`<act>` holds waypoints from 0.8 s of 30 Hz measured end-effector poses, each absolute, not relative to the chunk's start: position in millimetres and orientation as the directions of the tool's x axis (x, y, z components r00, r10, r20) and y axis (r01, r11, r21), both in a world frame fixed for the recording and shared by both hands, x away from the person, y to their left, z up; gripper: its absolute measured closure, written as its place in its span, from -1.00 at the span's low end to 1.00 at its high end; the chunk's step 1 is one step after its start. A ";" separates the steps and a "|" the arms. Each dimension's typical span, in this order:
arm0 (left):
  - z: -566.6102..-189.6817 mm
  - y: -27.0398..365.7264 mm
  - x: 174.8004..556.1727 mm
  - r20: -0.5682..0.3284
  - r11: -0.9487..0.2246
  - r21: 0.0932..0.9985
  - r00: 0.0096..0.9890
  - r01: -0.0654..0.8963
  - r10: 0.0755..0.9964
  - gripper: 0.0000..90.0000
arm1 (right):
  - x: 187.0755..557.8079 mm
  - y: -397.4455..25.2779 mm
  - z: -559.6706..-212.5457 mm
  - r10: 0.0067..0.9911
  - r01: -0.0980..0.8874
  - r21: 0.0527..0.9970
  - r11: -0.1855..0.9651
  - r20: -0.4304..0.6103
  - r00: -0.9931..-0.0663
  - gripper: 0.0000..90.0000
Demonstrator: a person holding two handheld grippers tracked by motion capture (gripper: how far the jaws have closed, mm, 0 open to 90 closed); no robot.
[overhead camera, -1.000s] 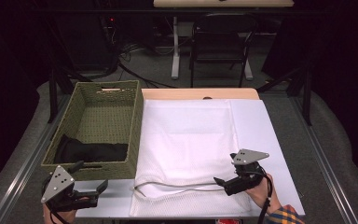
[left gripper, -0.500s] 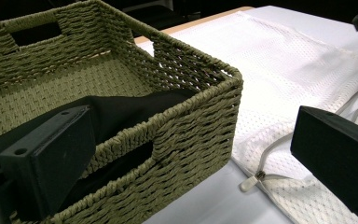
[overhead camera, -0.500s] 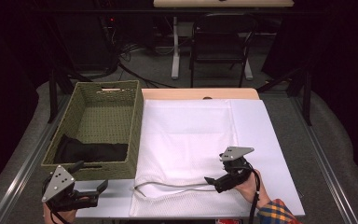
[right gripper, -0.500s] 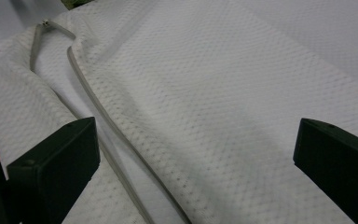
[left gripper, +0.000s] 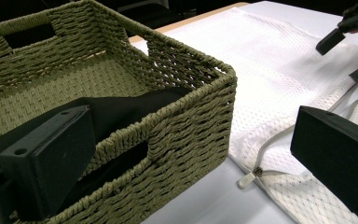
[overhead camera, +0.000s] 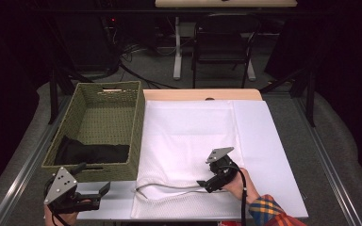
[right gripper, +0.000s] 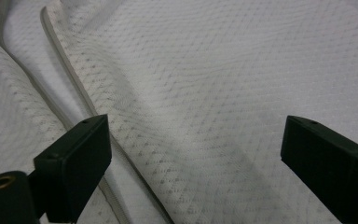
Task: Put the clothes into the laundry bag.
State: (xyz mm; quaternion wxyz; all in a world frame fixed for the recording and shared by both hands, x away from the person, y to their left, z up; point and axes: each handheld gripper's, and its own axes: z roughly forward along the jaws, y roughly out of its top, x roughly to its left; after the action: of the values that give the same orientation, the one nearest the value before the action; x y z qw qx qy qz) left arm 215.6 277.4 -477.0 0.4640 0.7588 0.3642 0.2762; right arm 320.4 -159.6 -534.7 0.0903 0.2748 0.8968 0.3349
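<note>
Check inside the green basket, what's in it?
The woven basket holds a dark folded cloth at its near end; the far part of the floor is bare. Whatever lies beneath the cloth is covered.

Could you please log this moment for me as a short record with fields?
Right gripper: open, fingers low over the mesh bag, beside its drawstring
Left gripper: open, at the table's near left edge, in front of the basket
Basket: woven, green, left of the bag
Black cloth: inside the basket, at its near end
Mesh bag: white, spread flat
</note>
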 end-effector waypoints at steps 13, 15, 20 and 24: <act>-478.4 277.2 217.7 0.072 -0.304 0.899 0.577 0.316 0.814 -1.00 | 320.6 -147.7 -543.1 0.525 0.404 0.614 0.678 -0.021 -0.851 -0.55; -478.6 277.1 217.9 0.070 -0.302 0.899 0.576 0.318 0.814 -1.00 | 320.1 -146.0 -543.2 0.520 0.401 0.610 0.683 -0.022 -0.854 -0.50; -477.9 277.5 216.7 0.077 -0.307 0.899 0.576 0.313 0.814 -1.00 | 318.0 -142.7 -544.2 0.474 0.368 0.591 0.718 -0.027 -0.880 -0.41; -477.8 277.6 217.1 0.081 -0.309 0.898 0.570 0.315 0.817 -1.00 | 316.2 -140.2 -546.0 0.467 0.369 0.581 0.726 -0.023 -0.884 -0.32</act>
State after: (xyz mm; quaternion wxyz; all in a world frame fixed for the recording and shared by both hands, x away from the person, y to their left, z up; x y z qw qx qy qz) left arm 217.1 277.6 -477.8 0.4550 0.7604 0.3722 0.2761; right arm 316.2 -140.2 -546.0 0.0843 0.2259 0.9250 0.2936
